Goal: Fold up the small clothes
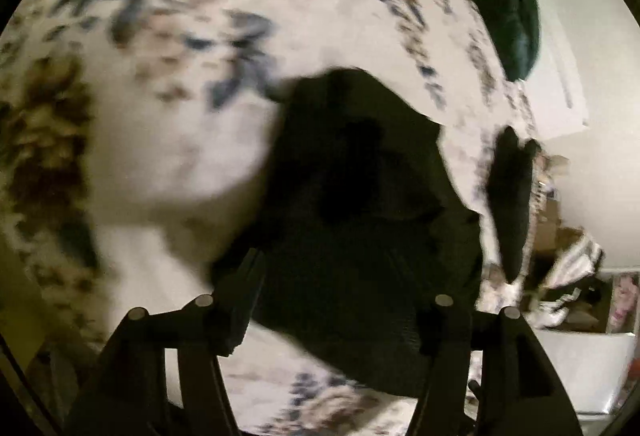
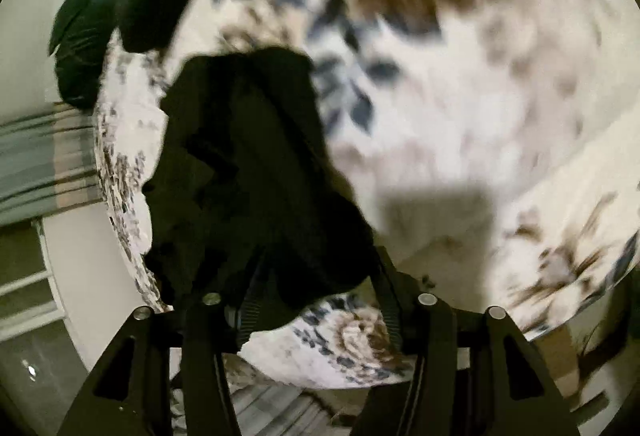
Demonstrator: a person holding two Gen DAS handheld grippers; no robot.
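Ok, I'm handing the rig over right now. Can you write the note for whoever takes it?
Left gripper: jaws apart, black garment between them, no clear grip.
Right gripper: jaws apart, the same garment between them, its ribbed pads look bare.
The garment lies bunched on the floral bedspread. A second dark piece lies near the bed's edge.
Done: unclear, as both views are blurred and no neat fold shows.
Left: flatten, fold, then probably the second piece.

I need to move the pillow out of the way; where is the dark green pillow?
The dark green pillow sits at the floral bedspread's far edge: upper right in the left wrist view, upper left in the right.
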